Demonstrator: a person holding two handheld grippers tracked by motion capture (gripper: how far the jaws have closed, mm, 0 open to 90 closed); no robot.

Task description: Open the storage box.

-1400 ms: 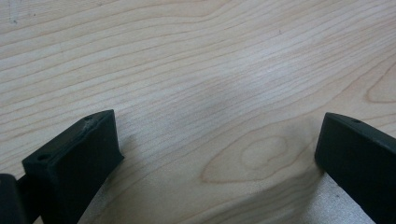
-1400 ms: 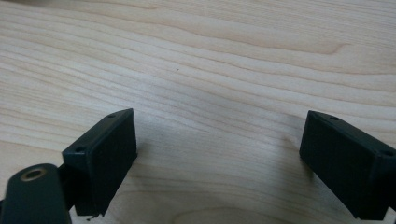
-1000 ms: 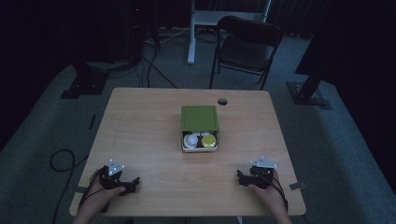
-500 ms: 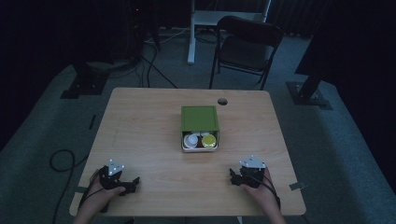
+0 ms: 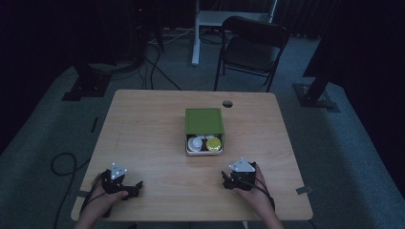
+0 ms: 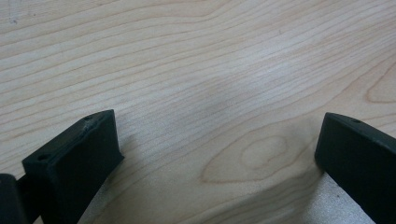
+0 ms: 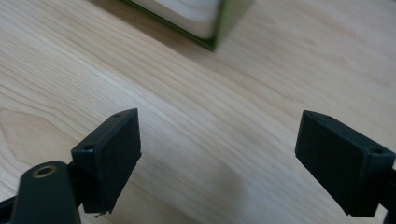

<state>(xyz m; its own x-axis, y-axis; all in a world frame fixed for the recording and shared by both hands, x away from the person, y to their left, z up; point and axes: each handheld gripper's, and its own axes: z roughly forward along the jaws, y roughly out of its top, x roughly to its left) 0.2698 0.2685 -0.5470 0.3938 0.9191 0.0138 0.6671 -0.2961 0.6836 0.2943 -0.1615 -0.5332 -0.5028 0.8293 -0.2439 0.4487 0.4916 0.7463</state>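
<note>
The green box [image 5: 204,121] sits near the middle of the desk [image 5: 143,138], a little toward the far edge, its flat green lid covering most of it and its near end showing a white tray with a white round container [image 5: 195,143] and a yellow-lidded one [image 5: 213,143] side by side (no label or writing can be read on any of them; the light is dim). In the right gripper view one green corner of the box [image 7: 224,23] is cut off by the top of the frame, with white behind it. The right hand-held gripper [image 5: 228,181] rests near the desk's near edge, just short of the box and nearest to it, its jaws spread wide and released over bare wood; they have just been closing slightly, with nothing between them. The left hand-held gripper [image 5: 135,186] lies by the near left corner, well apart from the box, jaws likewise released. A small dark hole [image 5: 227,103] marks the desk near its far edge. Beyond stand a dark folding chair [image 5: 250,47] and cables [image 5: 157,71] on the floor.
</note>
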